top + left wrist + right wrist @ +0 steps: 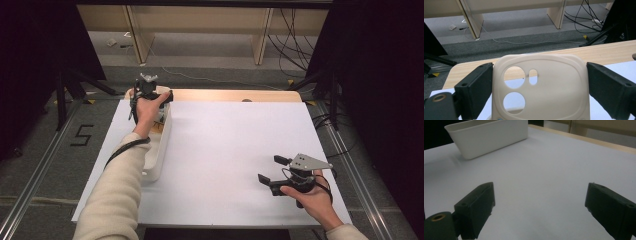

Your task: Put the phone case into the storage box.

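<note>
Phone case: cream-coloured, soft-looking, rounded corners, raised border. Three cut-outs at its upper left: two round holes, one above the other, and a small oblong slot beside the upper one. Pose: upright, back face toward the left gripper view's camera, standing between that gripper's two black jaws. Location: over the far end of the white tub, left side of the table.

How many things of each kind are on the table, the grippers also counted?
Cream phone case, between the left gripper's jaws: 1
White bin: 1
Grippers, left gripper and right gripper: 2
Total: 4
</note>
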The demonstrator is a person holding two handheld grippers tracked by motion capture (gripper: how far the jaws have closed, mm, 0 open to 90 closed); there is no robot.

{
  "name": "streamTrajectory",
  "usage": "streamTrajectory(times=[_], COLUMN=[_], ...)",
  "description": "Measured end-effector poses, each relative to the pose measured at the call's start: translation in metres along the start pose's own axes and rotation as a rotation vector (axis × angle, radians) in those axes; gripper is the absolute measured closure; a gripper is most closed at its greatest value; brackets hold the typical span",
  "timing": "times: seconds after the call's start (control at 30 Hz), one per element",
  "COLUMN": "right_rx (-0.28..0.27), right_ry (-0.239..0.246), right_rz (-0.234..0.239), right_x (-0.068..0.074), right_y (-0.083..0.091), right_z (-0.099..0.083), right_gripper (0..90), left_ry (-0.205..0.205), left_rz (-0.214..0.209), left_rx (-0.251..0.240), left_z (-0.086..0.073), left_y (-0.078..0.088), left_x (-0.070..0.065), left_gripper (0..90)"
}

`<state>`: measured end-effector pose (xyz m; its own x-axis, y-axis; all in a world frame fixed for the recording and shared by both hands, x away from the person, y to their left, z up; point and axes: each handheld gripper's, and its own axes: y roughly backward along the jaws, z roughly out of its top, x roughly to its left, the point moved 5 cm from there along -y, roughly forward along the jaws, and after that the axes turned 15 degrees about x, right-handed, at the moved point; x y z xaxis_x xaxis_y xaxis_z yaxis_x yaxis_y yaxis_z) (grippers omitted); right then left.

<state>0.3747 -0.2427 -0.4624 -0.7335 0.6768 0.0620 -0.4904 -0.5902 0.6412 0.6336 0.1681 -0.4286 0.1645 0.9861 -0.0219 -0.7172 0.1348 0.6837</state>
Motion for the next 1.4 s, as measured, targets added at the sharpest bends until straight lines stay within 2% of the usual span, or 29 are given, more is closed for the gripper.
streamTrajectory(times=[0.23, 0.73, 1.0, 1.4], right_rx=[0.0, 0.0, 0.001, -0.001], right_ry=[0.002, 0.001, 0.002, 0.004], right_rz=[0.001, -0.001, 0.003, 0.003], right_x=[0.0, 0.0, 0.0, 0.001], right_y=[0.0, 0.0, -0.001, -0.001], right_z=[0.0, 0.0, 0.0, 0.0], right_gripper=[10.2, 10.2, 10.1, 10.2], left_ry=[0.017, 0.021, -0.001, -0.007], left_rz=[-0.009, -0.008, 0.006, 0.006], left_rx=[0.017, 0.04, 0.054, 0.065], left_z=[-0.004, -0.01, -0.011, -0.01], left_y=[-0.002, -0.007, -0.008, -0.009], left_x=[0.002, 0.004, 0.006, 0.006], left_gripper=[9.6, 9.4, 8.8, 8.5])
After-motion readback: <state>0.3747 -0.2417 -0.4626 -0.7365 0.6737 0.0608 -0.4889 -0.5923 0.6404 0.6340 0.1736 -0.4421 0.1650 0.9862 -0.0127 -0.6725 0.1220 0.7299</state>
